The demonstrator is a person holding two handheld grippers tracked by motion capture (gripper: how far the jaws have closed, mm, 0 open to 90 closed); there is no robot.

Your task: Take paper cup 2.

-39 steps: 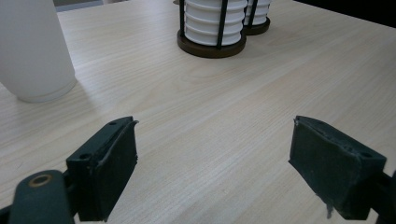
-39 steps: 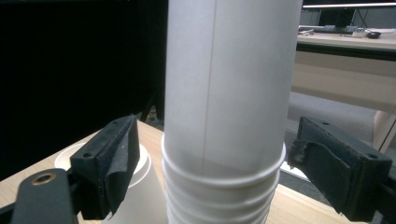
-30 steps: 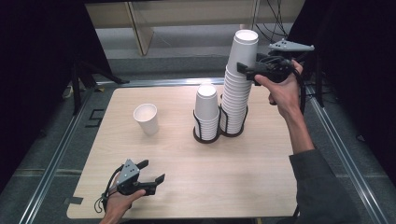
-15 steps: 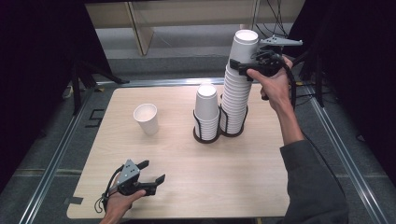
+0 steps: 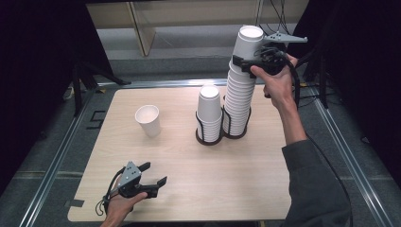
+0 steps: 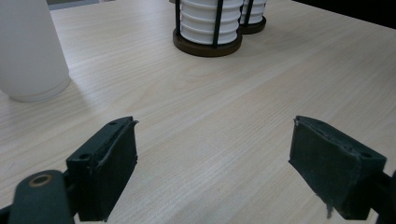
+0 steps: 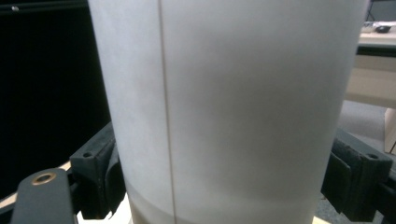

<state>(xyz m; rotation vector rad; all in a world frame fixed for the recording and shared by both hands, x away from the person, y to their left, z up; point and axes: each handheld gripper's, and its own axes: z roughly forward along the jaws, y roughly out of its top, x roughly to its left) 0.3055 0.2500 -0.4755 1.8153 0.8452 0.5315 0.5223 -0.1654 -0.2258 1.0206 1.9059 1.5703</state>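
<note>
A tall stack of white paper cups [image 5: 239, 101] stands in a black wire holder [image 5: 235, 135] at the table's back right. My right gripper [image 5: 246, 59] is shut on the top cup [image 5: 249, 41] of that stack; in the right gripper view the cup [image 7: 233, 102] sits between both pads [image 7: 100, 177]. A shorter stack [image 5: 209, 111] stands in the holder's left ring. A single white cup [image 5: 148, 120] stands alone to the left. My left gripper [image 5: 155, 172] rests open near the front edge with nothing between its fingers [image 6: 109, 172].
The pale wooden table [image 5: 246, 189] has metal rails along its sides. A wooden frame [image 5: 142, 28] stands beyond the far edge. In the left gripper view the lone cup [image 6: 28, 51] is at the upper left and the holder's base [image 6: 208, 46] is straight ahead.
My right hand has shifted slightly up and left, closer around the top cup of the tall stack. The left gripper has kept still.
</note>
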